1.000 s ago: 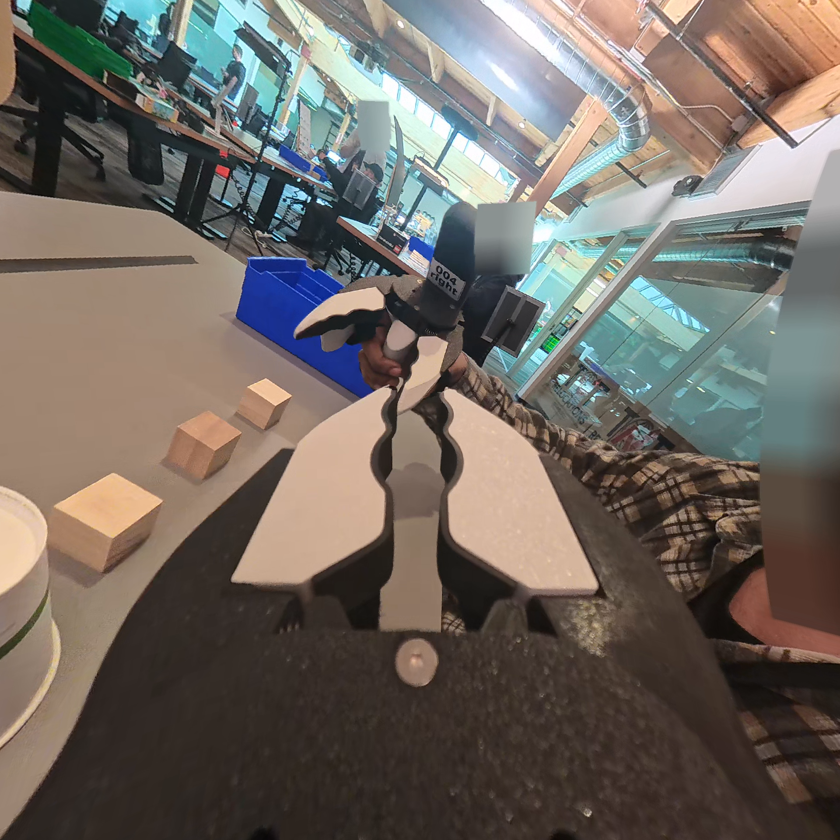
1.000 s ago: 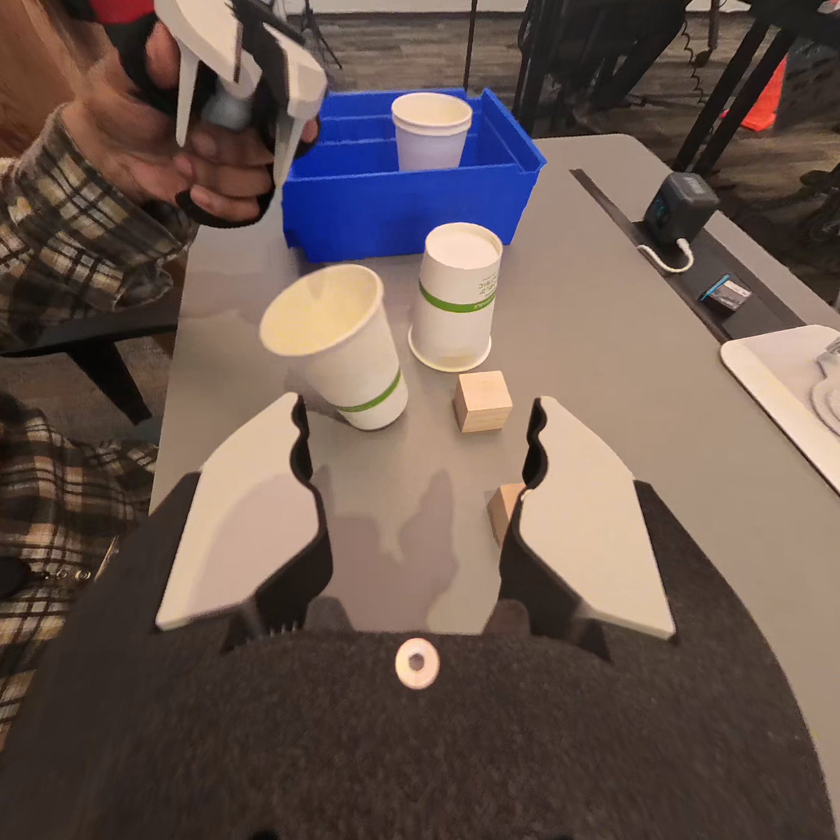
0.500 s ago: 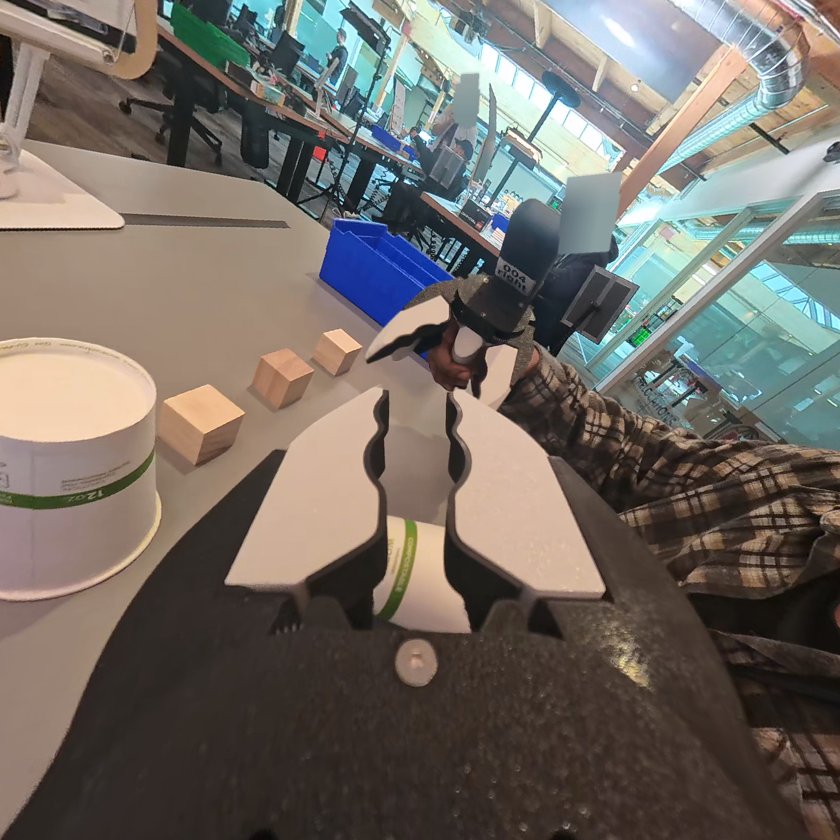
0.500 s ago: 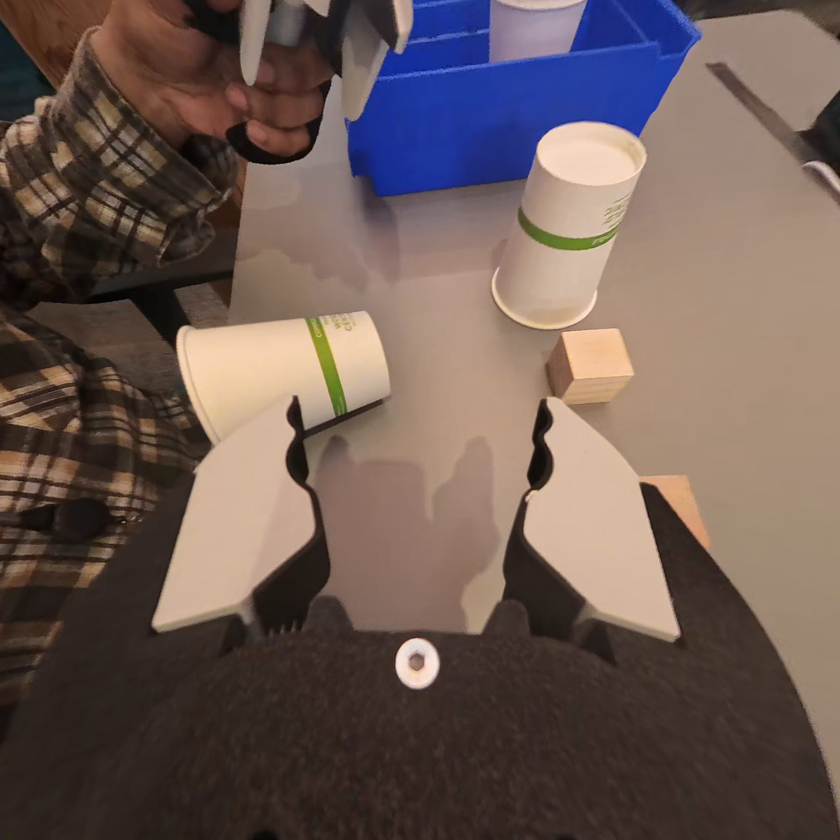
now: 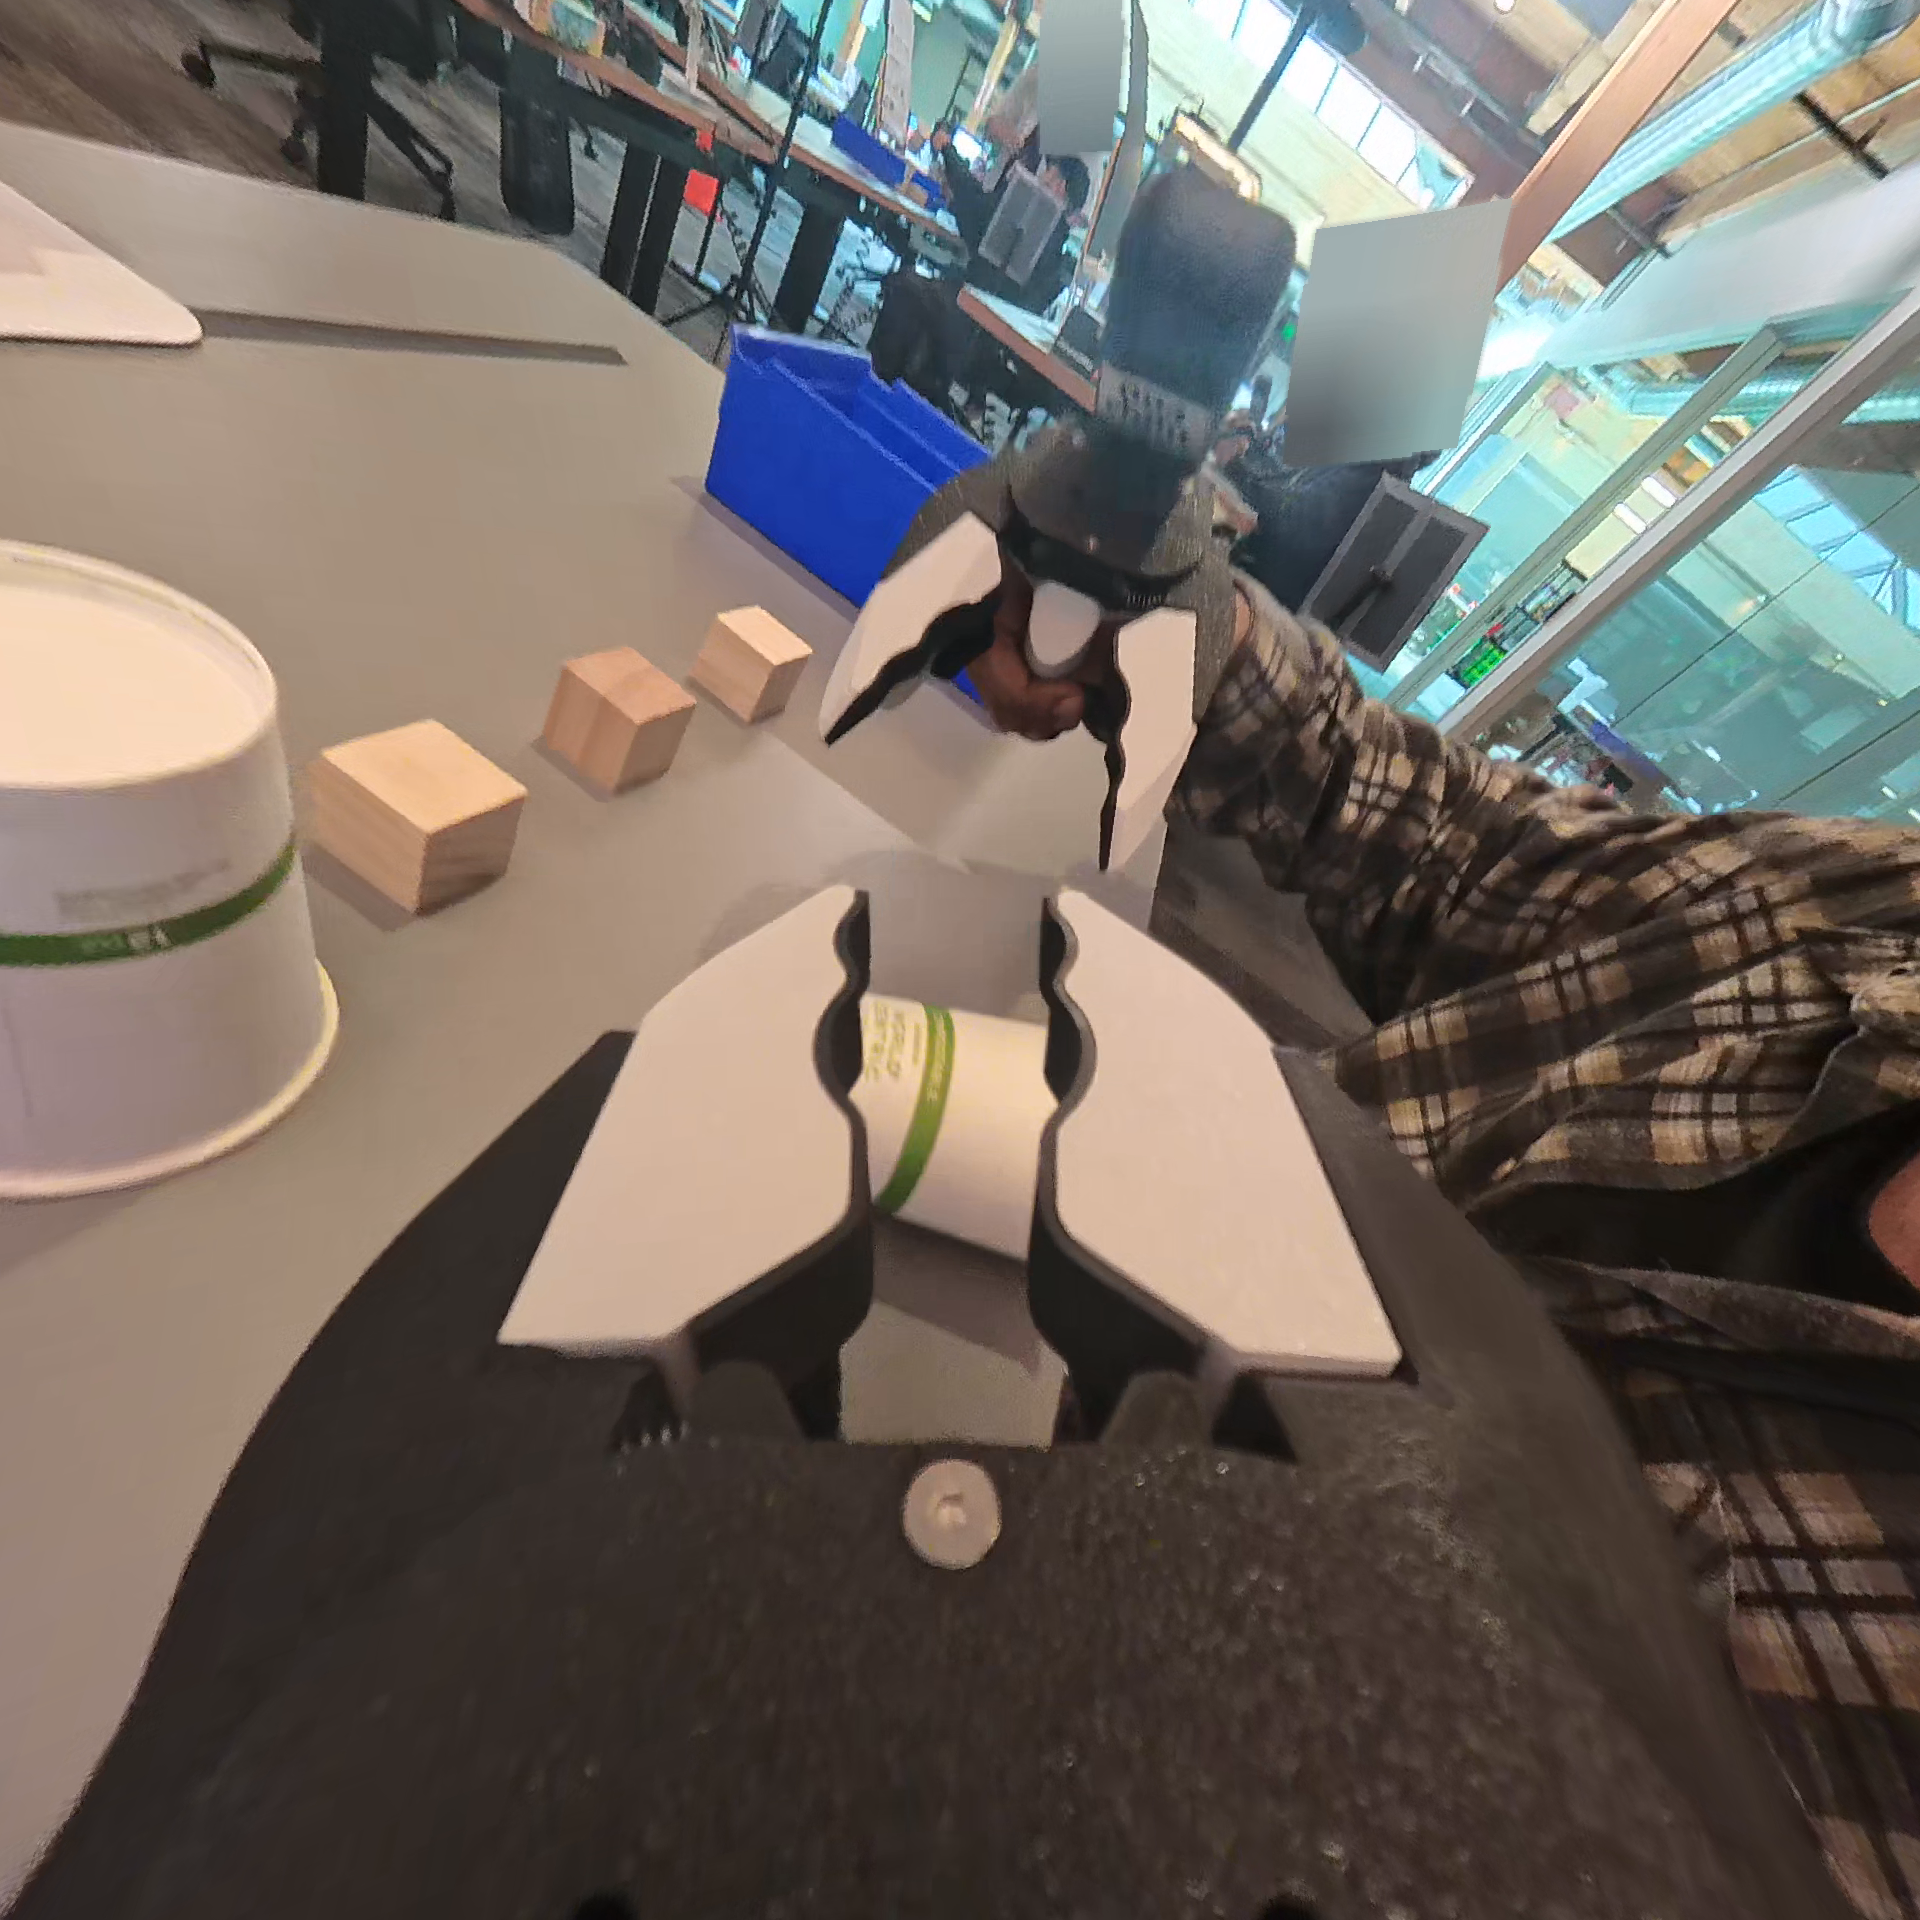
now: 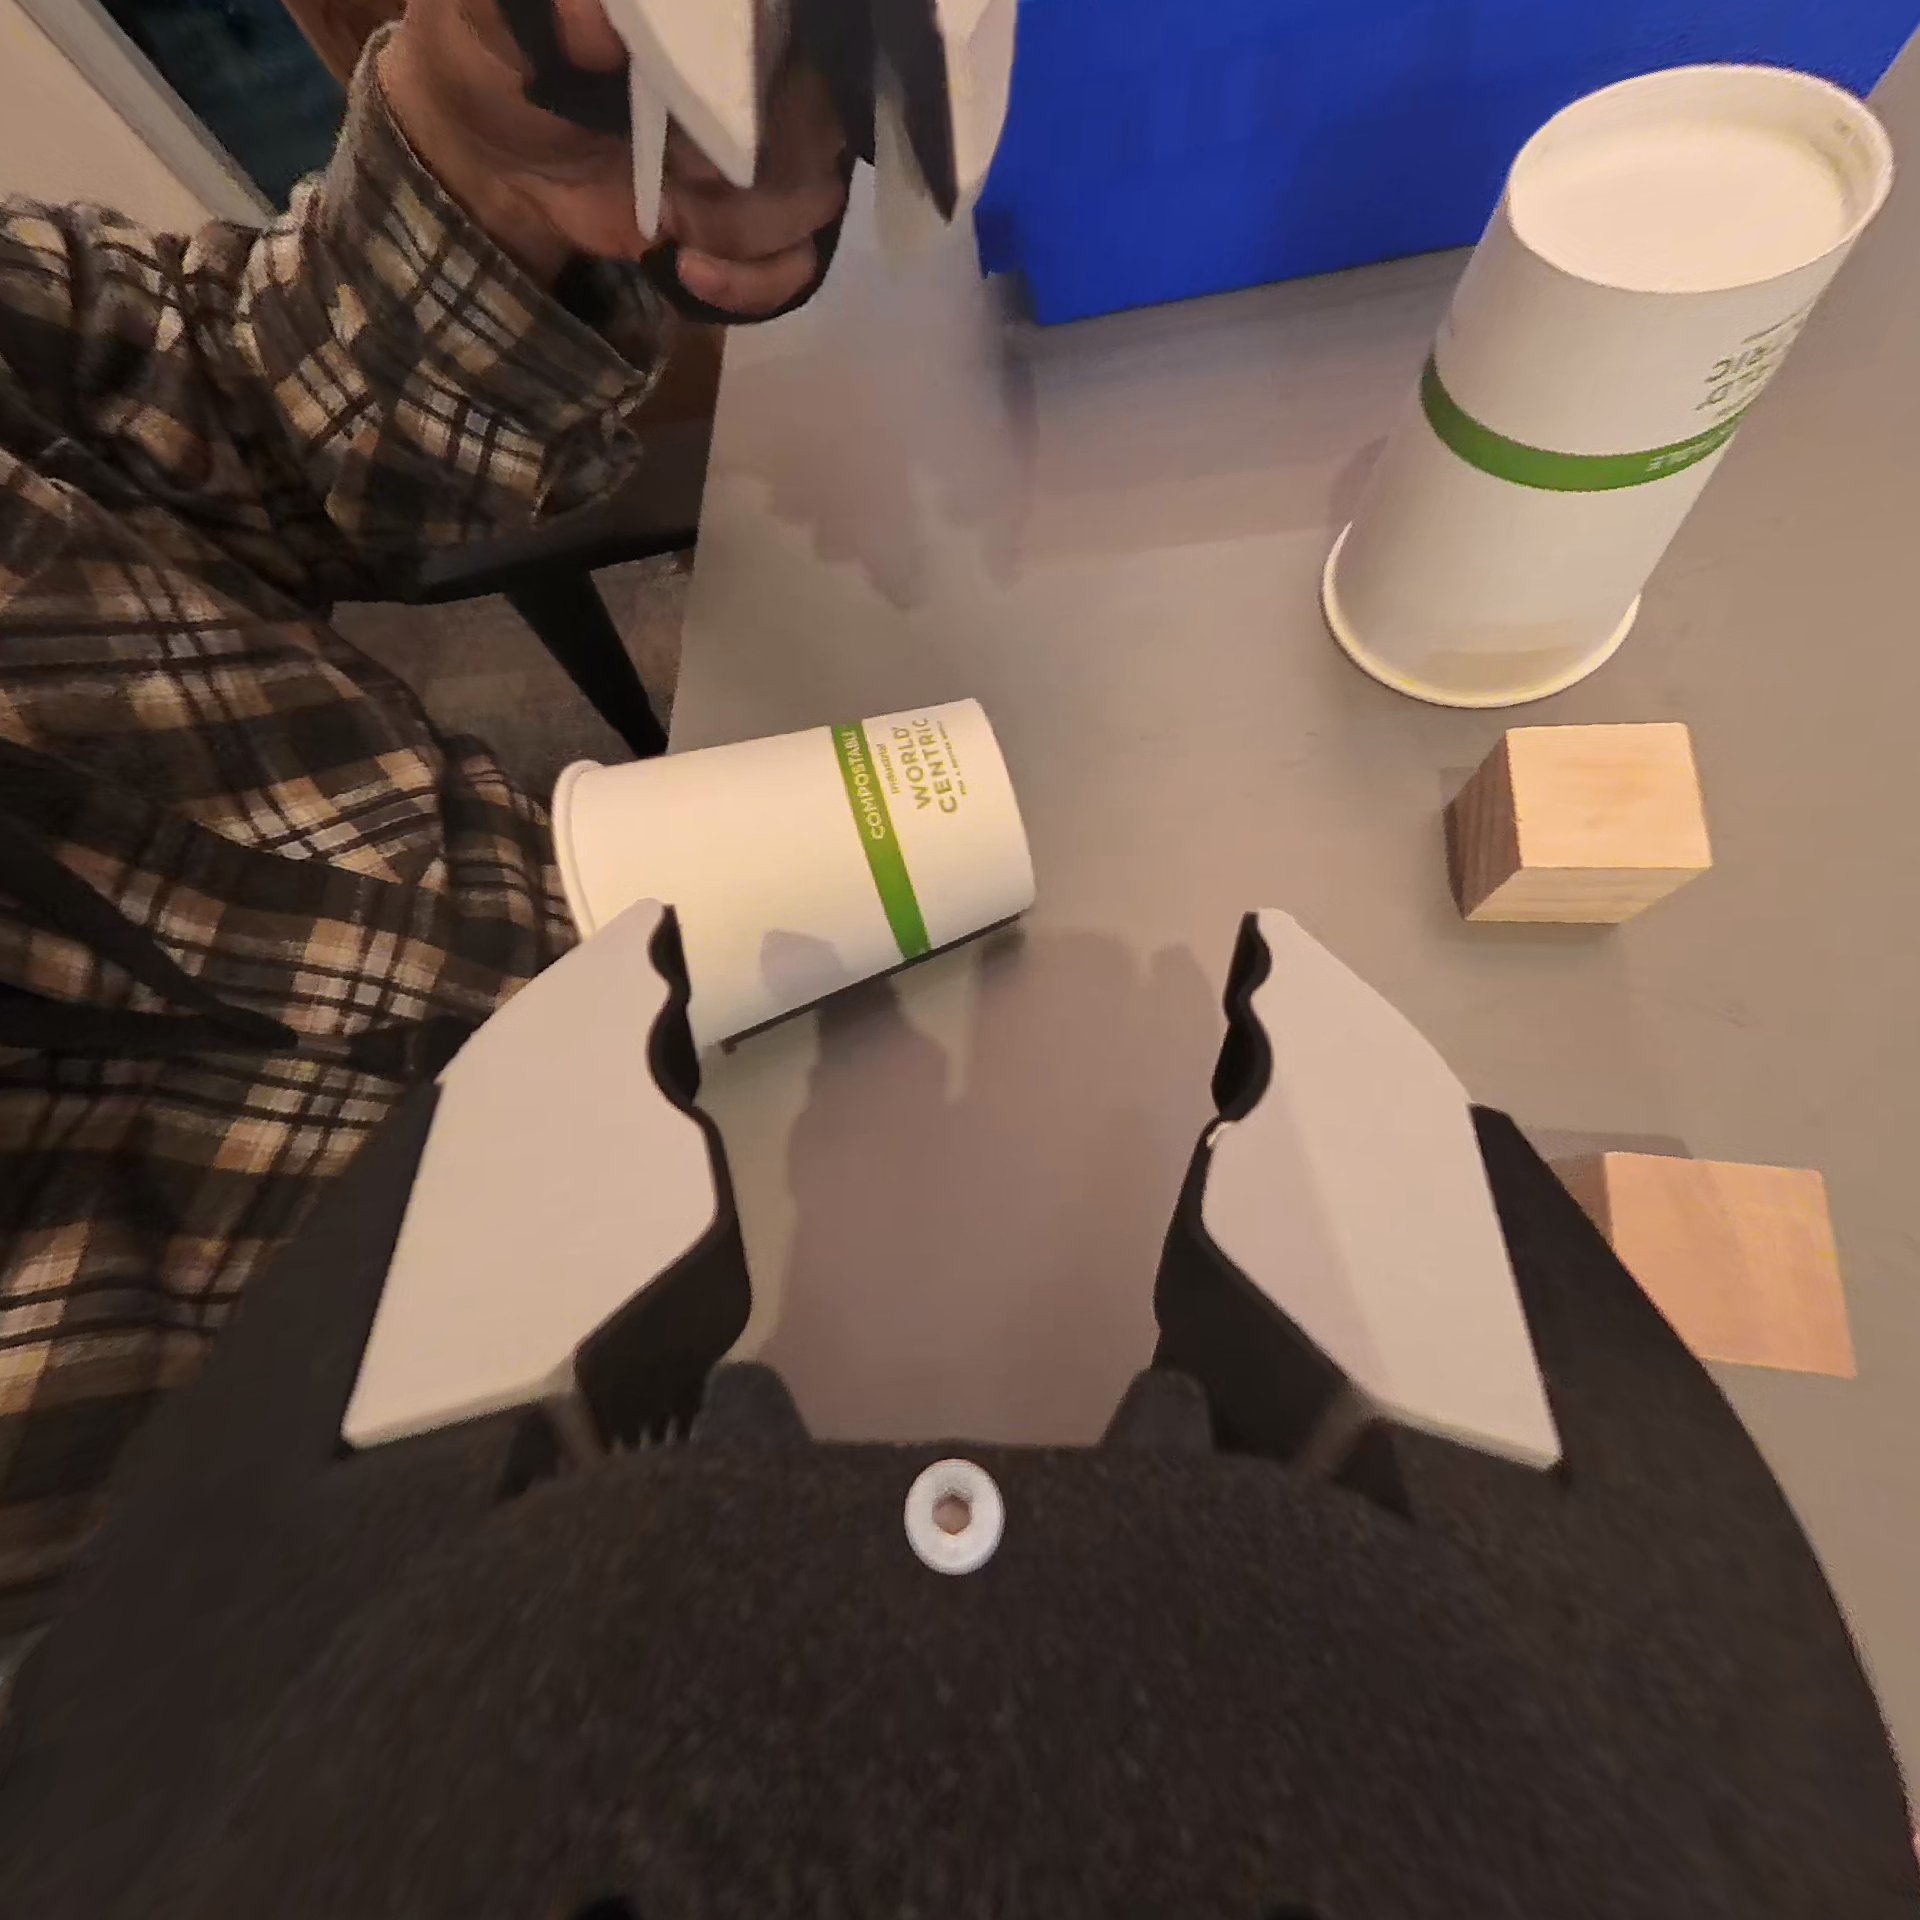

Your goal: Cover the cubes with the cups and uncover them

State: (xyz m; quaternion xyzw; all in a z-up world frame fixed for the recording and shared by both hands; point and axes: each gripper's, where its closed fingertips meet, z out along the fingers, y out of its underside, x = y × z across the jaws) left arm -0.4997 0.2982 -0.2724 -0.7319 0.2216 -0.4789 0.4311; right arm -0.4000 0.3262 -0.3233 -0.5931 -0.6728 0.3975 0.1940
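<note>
Below the left gripper (image 5: 948, 914), in the left wrist view, a fallen paper cup (image 5: 956, 1117) is lying on its side on the grey desk (image 5: 416, 499), showing through the gap between the jaws. Those jaws are standing a little apart and are not pinching it; the gripper seems to be hovering above the cup, though contact cannot be ruled out from this angle. An upturned cup (image 5: 135, 883) is standing mouth down at the left, and whether it is hiding a cube cannot be told. Three wooden cubes (image 5: 416, 810) are sitting in a row beyond it, uncovered, with a blue bin (image 5: 821, 468) farther back. The right gripper (image 5: 1023, 727) is hanging past the cubes with its jaws spread.

Over the desk's near edge, in the right wrist view, the right gripper (image 6: 956, 956) is holding its jaws wide with nothing between them. The fallen paper cup (image 6: 800, 862) is resting just beyond the left jaw tip, its mouth pointing toward the plaid sleeve (image 6: 260, 623) and the desk's edge. It is probably light, thin-walled and easily crushed, and likely to roll, so a gentle squeeze across the body near the green band looks safest. The upturned cup (image 6: 1600, 416) is standing just behind one cube (image 6: 1579, 821); another cube (image 6: 1725, 1268) is partly hidden by the gripper body. Only a corner of the blue bin (image 6: 1351, 125) is showing, so its contents cannot be seen here.
</note>
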